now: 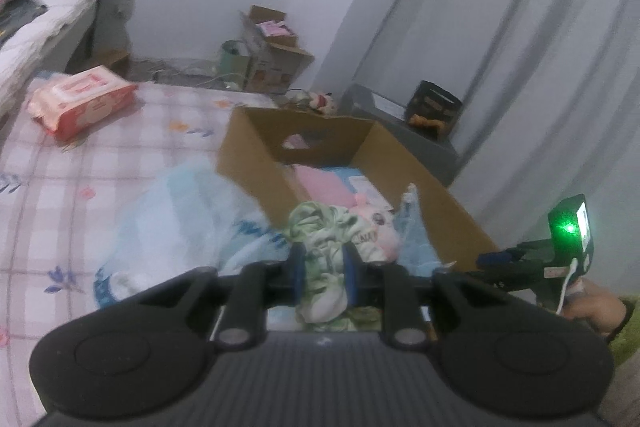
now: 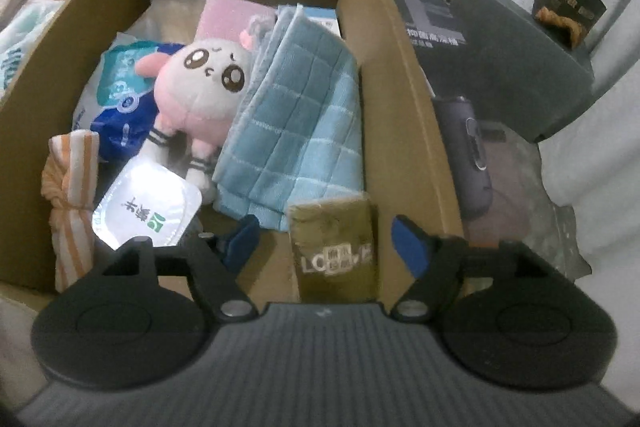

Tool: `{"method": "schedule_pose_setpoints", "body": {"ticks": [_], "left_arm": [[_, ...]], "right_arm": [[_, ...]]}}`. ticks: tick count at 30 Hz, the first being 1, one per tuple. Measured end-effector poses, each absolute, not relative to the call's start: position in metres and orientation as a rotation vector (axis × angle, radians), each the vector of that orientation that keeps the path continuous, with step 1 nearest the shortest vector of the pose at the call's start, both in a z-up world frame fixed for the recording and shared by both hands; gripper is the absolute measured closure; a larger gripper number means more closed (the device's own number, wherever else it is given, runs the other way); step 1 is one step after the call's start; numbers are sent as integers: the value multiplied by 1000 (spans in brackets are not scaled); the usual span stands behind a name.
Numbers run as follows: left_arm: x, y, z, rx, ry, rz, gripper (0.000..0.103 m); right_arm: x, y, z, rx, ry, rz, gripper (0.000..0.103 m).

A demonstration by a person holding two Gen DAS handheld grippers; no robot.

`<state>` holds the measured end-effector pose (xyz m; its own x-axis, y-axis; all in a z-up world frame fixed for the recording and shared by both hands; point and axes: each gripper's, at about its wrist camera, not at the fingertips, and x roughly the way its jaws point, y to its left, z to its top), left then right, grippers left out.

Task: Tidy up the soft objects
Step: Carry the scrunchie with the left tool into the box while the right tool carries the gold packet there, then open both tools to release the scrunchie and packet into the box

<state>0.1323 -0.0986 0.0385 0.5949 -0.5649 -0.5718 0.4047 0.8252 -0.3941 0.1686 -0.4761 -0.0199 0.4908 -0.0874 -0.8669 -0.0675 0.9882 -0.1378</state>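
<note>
Sorting soft things into a box (image 2: 404, 75) on the bed (image 1: 100, 163).

Left tool (image 1: 324, 267) is clenched on a green cloth (image 1: 320, 231) at the box's near end. Right tool (image 2: 326, 243) hangs released above the box, nothing between its blue pads; a brown packet (image 2: 334, 247) shows in the gap, lower down. Inside the box lie a pink plush (image 2: 200, 83), a blue towel (image 2: 296, 123), a striped cloth (image 2: 72, 195) and a foil-lidded cup (image 2: 148, 207). A wipes pack (image 1: 80, 99) sits on the bed, well apart.
</note>
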Motion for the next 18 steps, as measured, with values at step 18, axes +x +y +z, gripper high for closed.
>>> {"method": "schedule_pose_setpoints", "body": {"ticks": [18], "left_arm": [[177, -254, -1, -39, 956, -936, 80]], "right_arm": [[29, -511, 44, 369, 675, 32, 23]]}}
